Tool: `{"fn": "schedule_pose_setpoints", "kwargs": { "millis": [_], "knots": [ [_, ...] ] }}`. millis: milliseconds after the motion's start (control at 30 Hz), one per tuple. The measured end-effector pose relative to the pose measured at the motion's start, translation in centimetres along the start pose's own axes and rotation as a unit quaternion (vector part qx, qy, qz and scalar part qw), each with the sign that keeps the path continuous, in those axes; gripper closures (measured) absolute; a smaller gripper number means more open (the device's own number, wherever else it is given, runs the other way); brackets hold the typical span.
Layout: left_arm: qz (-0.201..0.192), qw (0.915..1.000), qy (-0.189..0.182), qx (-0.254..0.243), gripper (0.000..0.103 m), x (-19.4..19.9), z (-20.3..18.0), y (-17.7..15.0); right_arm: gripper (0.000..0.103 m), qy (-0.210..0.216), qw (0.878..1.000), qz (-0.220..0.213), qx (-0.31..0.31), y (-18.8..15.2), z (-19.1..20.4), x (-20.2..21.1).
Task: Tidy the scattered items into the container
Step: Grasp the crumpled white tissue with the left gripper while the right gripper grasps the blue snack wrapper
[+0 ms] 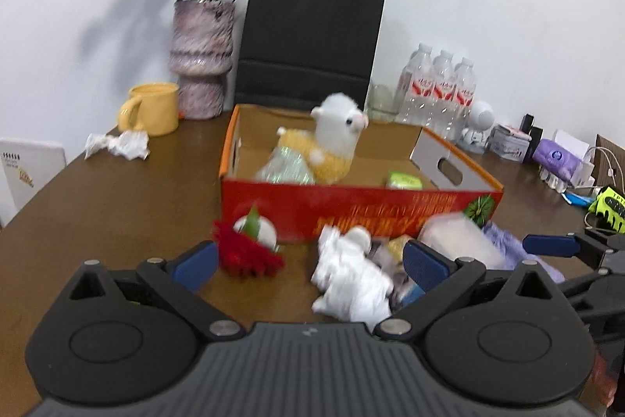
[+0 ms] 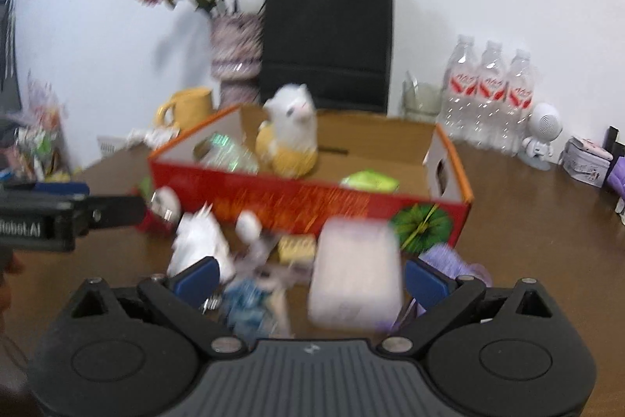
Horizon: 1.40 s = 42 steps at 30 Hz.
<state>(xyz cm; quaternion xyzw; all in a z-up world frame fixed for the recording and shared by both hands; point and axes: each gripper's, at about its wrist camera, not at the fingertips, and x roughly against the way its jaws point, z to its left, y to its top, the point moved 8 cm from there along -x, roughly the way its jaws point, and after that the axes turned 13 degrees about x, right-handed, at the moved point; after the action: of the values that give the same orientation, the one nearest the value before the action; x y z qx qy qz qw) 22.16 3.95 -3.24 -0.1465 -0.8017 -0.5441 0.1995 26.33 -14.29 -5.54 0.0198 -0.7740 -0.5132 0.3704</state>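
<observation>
Both views low, perhaps near, box-facing (image 1: 351,206)

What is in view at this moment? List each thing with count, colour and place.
box: 1, red-orange cardboard, table centre
alpaca plush: 1, white and yellow, inside box
green packet: 1, inside box, right
crumpled paper: 1, white, table in front of box
red plush item: 1, in front of box, left
pale packet: 1, whitish, in front of box
mug: 1, yellow, behind box on left
vase: 1, purple mottled, with dried flowers
paper bag: 1, black, by wall
water bottles: 3, clear, right of bag
left hand-held gripper: open
right hand-held gripper: open
</observation>
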Motion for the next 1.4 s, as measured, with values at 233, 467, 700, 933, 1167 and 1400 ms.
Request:
{"fn": "schedule_pose_setpoints", "kwargs": {
  "millis": [233, 467, 700, 933, 1167, 1400],
  "knots": [
    [0.037, 0.9992, -0.009, 0.014, 0.011, -1.2, 0.3, -2.0, 0.019, 0.020, 0.999, 0.030, 0.004, -1.5, 2.3, -1.6],
    [0.070, 0.9972, -0.008, 0.025, 0.025, -4.3, -0.7, -2.9, 0.034, 0.030, 0.998, 0.042, -0.018, -1.8, 2.2, -2.8],
    [0.099, 0.9949, -0.004, 0.019, 0.062, -6.6, -1.9, -3.8, 0.070, 0.042, 0.998, 0.049, -0.021, -2.3, 2.4, -3.3],
    [0.080, 0.9967, -0.010, 0.008, 0.075, -5.7, -2.0, -4.0, 0.083, 0.039, 0.998, 0.032, -0.035, -2.3, 1.9, -2.7],
    [0.060, 0.9980, -0.019, 0.002, 0.075, -3.8, -2.1, -3.5, 0.084, 0.042, 0.998, 0.015, -0.034, -2.1, 2.1, -1.4],
    [0.032, 0.9983, -0.048, 0.000, 0.075, -1.4, -3.0, -1.9, 0.084, 0.057, 0.997, -0.012, -0.057, -0.8, 1.4, 0.2]
  ]
}}
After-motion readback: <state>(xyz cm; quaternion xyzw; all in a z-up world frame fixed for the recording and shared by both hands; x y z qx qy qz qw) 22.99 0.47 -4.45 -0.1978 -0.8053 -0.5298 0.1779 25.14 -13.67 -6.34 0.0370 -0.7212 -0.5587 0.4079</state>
